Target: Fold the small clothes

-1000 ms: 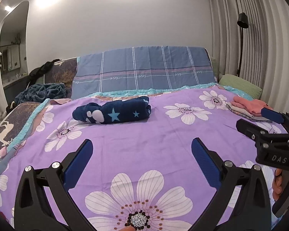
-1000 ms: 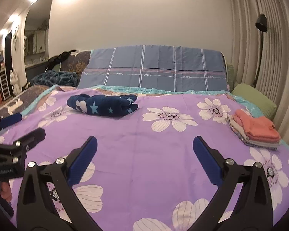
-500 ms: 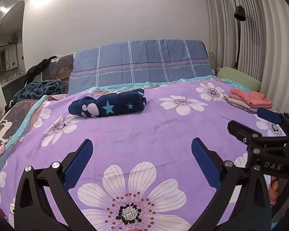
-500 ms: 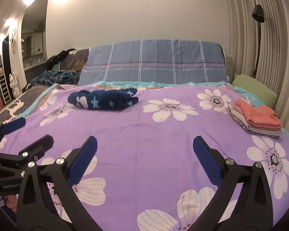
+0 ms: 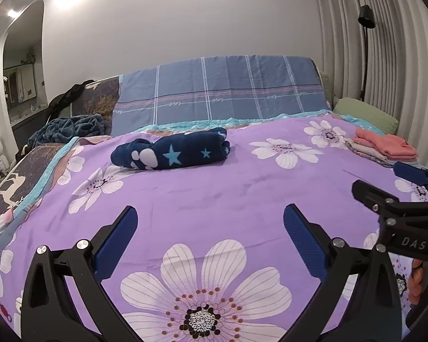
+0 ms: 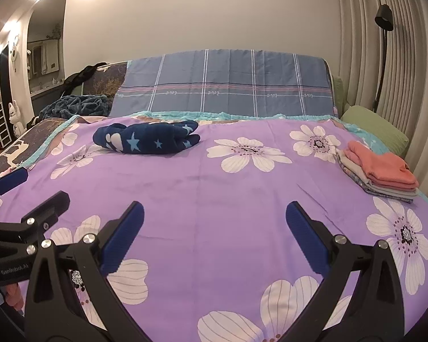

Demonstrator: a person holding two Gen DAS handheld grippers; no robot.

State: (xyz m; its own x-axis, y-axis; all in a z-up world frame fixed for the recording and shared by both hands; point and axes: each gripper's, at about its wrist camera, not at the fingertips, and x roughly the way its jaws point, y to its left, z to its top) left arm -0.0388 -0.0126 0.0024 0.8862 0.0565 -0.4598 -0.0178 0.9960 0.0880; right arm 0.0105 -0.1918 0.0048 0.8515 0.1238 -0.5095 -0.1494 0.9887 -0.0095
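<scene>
The navy garment (image 5: pixel 171 154) lay bunched at upper left of centre on the bed (image 5: pixel 214 199); it looked soft and light, best pinched at an edge; a folded stack (image 6: pixel 379 171) sat at right; both the left gripper (image 5: pixel 209 235) and right gripper (image 6: pixel 214 228) hovered low, fingers wide apart and empty.

right gripper (image 5: pixel 408 196) cut off by the frame edge right of the left jaws, hand (image 5: pixel 418 283) mostly hidden behind it, lower layers of the folded stack (image 6: pixel 378 168) too thin to tell apart, room past the archway (image 6: pixel 42 57) too small to read
</scene>
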